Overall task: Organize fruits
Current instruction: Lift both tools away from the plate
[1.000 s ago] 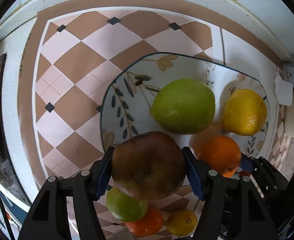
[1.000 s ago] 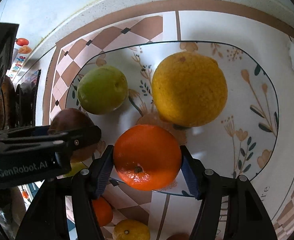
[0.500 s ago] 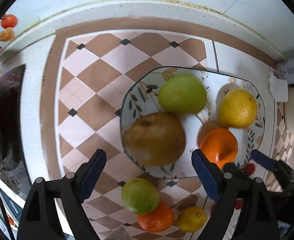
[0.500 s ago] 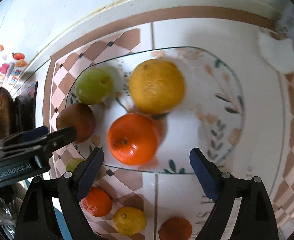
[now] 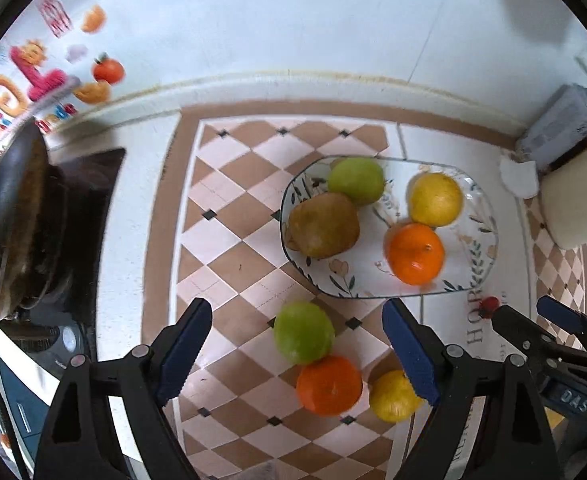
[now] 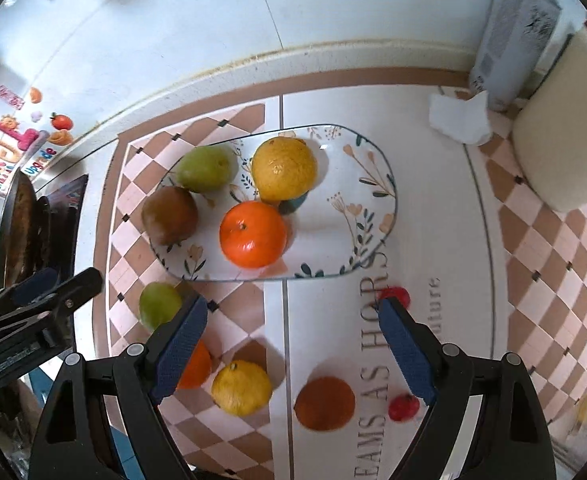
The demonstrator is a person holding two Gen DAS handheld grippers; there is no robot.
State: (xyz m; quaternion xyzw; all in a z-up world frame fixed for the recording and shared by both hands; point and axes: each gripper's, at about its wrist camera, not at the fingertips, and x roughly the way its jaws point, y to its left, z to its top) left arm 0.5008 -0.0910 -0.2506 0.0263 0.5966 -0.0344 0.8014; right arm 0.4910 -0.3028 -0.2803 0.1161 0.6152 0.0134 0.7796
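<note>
- The floral plate [image 5: 478,254] is lying on the checkered counter [image 5: 229,240], serving as the landmark.
- The left gripper [image 5: 299,354] is hovering near the plate's front edge, jaws standing wide, gripping nothing.
- The right gripper [image 6: 291,344] is hovering likewise, jaws spread wide and empty.
- The brown pear [image 5: 323,225], green apple [image 5: 355,180], yellow lemon [image 5: 435,199] and orange [image 5: 415,253] are sitting on the plate.
- A green fruit [image 5: 303,332], a second orange [image 5: 328,385] and a small lemon [image 5: 393,396] are lying off the plate, in front of it.

The left gripper [image 5: 297,344] hangs wide open above a green apple [image 5: 303,333], with four fruits on the plate [image 5: 481,268] beyond.
</note>
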